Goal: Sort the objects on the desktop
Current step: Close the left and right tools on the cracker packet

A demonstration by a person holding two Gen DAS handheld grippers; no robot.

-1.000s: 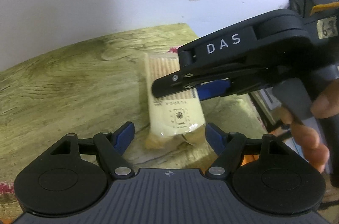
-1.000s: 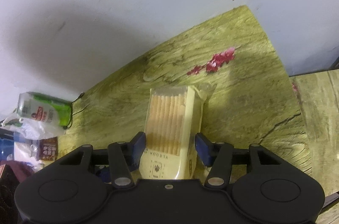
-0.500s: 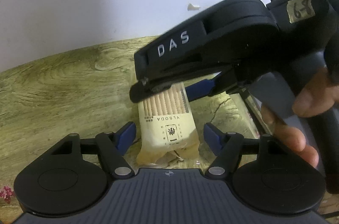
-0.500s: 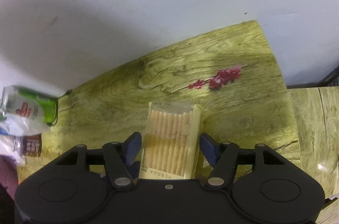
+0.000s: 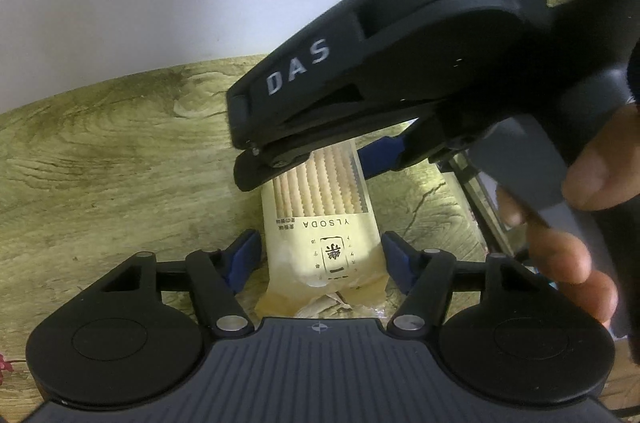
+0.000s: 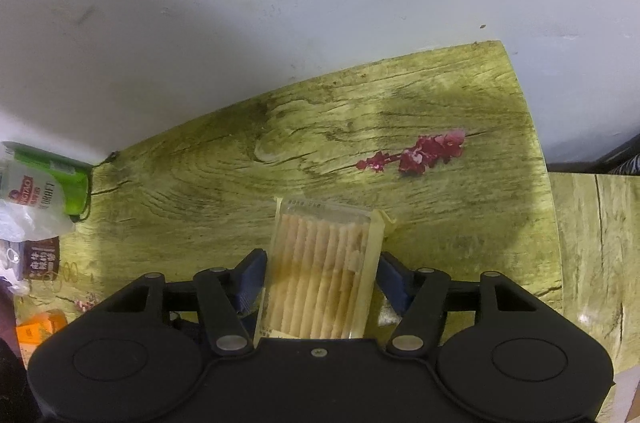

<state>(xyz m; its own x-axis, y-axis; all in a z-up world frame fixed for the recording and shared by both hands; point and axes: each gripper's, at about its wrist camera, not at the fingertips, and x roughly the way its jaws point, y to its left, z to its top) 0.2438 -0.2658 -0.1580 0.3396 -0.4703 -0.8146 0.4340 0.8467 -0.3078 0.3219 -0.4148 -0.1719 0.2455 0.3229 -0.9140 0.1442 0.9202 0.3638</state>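
A cream packet of soda crackers [image 5: 324, 231] lies on the wood-grain table [image 5: 100, 163]. In the left wrist view its near end sits between my left gripper's [image 5: 320, 263] open blue fingers, which stand a little apart from its sides. My right gripper comes in from the upper right above the packet's far end. In the right wrist view the packet [image 6: 320, 275] fills the gap of my right gripper [image 6: 320, 279], whose fingers press its sides.
A white wall [image 6: 280, 3] backs the table. A red flower print [image 6: 416, 155] marks the table beyond the packet. A green and white packet [image 6: 44, 187], a brown packet [image 6: 40, 257] and an orange item [image 6: 38, 329] lie at the left. The table edge [image 6: 540, 163] is at the right.
The packet now lies squarely between the left fingers, closer to the camera. My right gripper has moved up and nearer the left camera, staying around the packet.
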